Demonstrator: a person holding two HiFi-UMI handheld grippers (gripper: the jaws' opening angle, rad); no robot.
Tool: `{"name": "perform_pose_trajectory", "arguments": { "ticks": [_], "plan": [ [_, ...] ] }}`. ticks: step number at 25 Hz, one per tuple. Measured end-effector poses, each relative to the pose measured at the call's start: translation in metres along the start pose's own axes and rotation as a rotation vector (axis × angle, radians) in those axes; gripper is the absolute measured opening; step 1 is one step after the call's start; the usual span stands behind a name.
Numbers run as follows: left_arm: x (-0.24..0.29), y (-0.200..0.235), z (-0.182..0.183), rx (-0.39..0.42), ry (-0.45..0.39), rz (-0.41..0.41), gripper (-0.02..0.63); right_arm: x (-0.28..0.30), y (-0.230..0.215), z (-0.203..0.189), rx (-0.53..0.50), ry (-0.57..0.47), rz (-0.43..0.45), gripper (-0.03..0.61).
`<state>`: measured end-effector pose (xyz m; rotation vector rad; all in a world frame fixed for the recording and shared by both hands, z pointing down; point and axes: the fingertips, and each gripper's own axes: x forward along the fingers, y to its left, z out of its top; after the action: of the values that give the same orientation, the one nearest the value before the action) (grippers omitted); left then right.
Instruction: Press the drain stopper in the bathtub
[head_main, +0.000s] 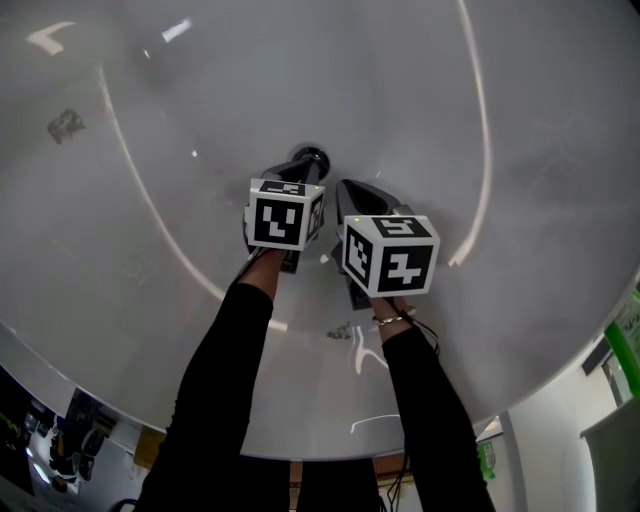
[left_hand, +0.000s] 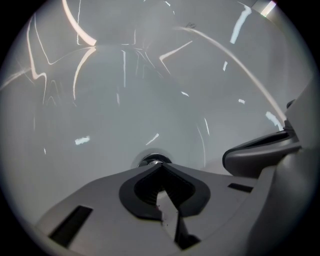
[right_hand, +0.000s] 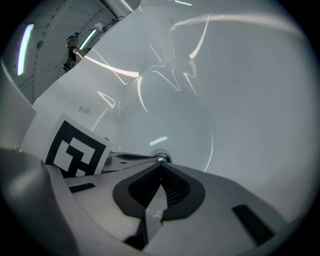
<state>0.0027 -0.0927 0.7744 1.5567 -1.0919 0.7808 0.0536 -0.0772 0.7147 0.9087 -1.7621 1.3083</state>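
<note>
Looking steeply down into a glossy white bathtub (head_main: 520, 150), with streaks of ceiling light reflected across its curved walls. Two arms in black sleeves (head_main: 225, 380) reach in from the near edge, each holding a gripper, and the two grippers sit side by side near the middle of the tub floor.

On the left, the left gripper (head_main: 299, 170) points away toward the far end; its own view shows the jaws closed together with nothing between them. Their tips sit right at the drain stopper (head_main: 310, 157), a small round shiny metal cap set in the tub floor, partly hidden behind the tips. Whether the tips actually touch it cannot be told.

Just to the right and slightly nearer, the right gripper (head_main: 351, 192) lies beside the left one. Its jaws are also closed together and empty, with the tips aimed at the stopper, a little short of it. Its black-and-white marker cube (head_main: 391, 253) faces upward
</note>
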Motion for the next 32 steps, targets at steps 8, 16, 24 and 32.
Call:
{"name": "perform_pose_trajectory", "arguments": {
  "ticks": [8, 16, 24, 32],
  "plan": [
    [0.012, 0.005, -0.008, 0.011, 0.044, 0.021, 0.008, 0.003, -0.002, -0.005, -0.006, 0.010, -0.013, 0.002],
    [0.016, 0.007, -0.009, 0.020, 0.065, 0.035, 0.008, 0.003, -0.007, -0.005, -0.001, 0.014, -0.024, 0.002],
    [0.018, 0.008, -0.008, 0.032, 0.076, 0.054, 0.008, 0.003, -0.009, -0.005, 0.006, 0.016, -0.031, 0.002],
    [0.020, 0.008, -0.009, 0.054, 0.114, 0.060, 0.008, 0.001, -0.009, -0.004, 0.007, 0.012, -0.042, 0.002]
  ]
}}
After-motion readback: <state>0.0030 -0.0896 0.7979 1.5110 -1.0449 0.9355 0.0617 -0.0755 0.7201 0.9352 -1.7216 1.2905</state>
